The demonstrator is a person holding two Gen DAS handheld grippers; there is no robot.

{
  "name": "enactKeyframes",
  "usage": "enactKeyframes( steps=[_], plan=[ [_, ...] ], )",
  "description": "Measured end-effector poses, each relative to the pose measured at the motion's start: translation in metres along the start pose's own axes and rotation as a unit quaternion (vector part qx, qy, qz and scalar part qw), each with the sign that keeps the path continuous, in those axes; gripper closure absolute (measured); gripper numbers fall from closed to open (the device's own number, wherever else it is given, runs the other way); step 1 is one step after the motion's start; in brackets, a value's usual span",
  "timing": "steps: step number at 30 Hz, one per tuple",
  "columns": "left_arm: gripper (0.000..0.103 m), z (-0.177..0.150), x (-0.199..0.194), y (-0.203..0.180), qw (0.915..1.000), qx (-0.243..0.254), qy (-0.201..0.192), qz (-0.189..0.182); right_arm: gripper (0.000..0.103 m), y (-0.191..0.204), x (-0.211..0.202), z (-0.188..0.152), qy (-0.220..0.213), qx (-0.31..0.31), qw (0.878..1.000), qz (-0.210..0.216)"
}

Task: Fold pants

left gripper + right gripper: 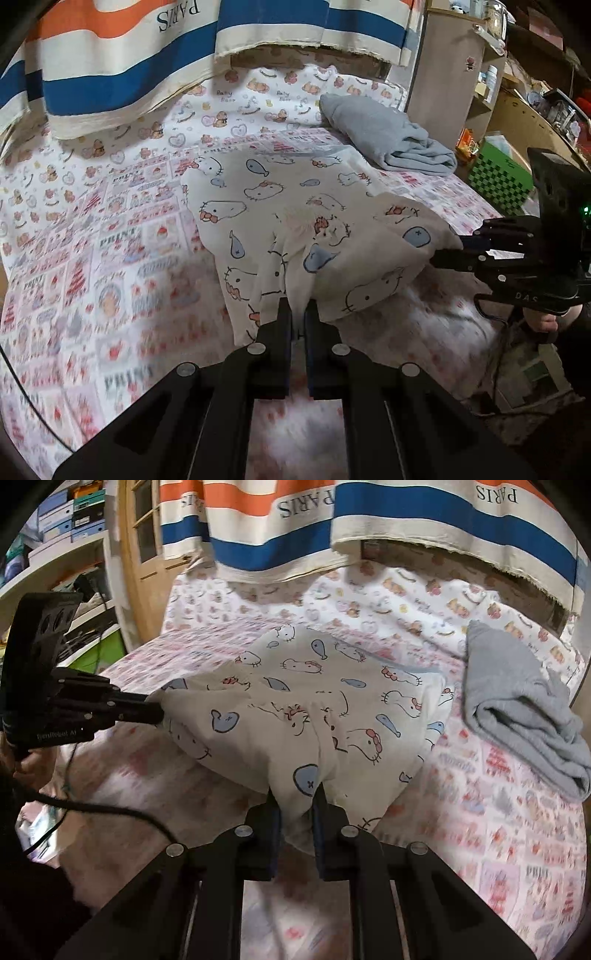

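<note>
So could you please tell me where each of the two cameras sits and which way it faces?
Left wrist: on the left tool, looking down the bed at the cartoon-print pants; right tool and a hand at right.
Right wrist: on the right tool, same aim; left tool at left.
Shared: pants pinched by both tools, grey folded garment, striped curtain.

A folded grey garment (388, 136) is lying on the bed (110, 229) near its far right side. A striped cloth (129, 55) printed PARIS is hanging behind. A green checked box (498, 177) is sitting beside the bed; shelves (66, 554) are standing left.
</note>
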State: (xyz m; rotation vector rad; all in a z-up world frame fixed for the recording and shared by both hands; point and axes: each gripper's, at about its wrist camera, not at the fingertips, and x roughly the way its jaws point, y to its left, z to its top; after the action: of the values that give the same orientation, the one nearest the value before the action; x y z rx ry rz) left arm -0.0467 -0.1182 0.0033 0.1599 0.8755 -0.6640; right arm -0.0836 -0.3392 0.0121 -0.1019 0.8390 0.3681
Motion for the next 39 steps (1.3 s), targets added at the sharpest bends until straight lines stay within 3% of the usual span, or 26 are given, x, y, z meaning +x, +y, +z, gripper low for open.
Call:
enactKeyframes(
  steps=[5,9,12,20,23,27,31,37,39],
  plan=[
    [0.097,-0.001,0.012,0.009,0.9991,-0.025,0.033,-0.010,0.088,0.003,-0.005,0.000,0.014,0.004,1.000,0.021],
    [0.097,0.013,0.020,0.007,0.9995,-0.002,0.031,0.004,0.088,-0.008,0.009,0.015,0.035,0.017,0.999,0.027],
    [0.097,0.037,0.021,0.010,0.9996,0.017,0.021,0.012,0.088,-0.017,0.012,0.034,0.035,0.007,0.999,0.031],
    [0.096,0.106,0.077,0.049,0.9959,0.000,0.085,-0.033,0.088,-0.073,0.053,0.073,0.070,0.060,0.993,0.078],
    [0.095,0.123,0.100,0.058,0.9949,0.016,0.098,-0.019,0.088,-0.094,0.073,0.084,0.077,0.077,0.990,0.093],
    [0.096,0.140,0.122,0.065,0.9927,0.036,0.115,-0.007,0.088,-0.106,0.093,0.096,0.083,0.070,0.991,0.080],
    [0.096,0.160,0.133,0.077,0.9940,0.030,0.105,0.009,0.088,-0.119,0.110,0.108,0.082,0.079,0.990,0.078],
    [0.096,0.167,0.118,0.096,0.9956,0.004,0.091,-0.022,0.088,-0.133,0.116,0.110,0.069,0.091,0.991,0.075],
    [0.087,0.158,0.106,0.099,0.9954,-0.001,0.092,-0.030,0.083,-0.133,0.112,0.105,0.061,0.089,0.992,0.072]
  ],
)
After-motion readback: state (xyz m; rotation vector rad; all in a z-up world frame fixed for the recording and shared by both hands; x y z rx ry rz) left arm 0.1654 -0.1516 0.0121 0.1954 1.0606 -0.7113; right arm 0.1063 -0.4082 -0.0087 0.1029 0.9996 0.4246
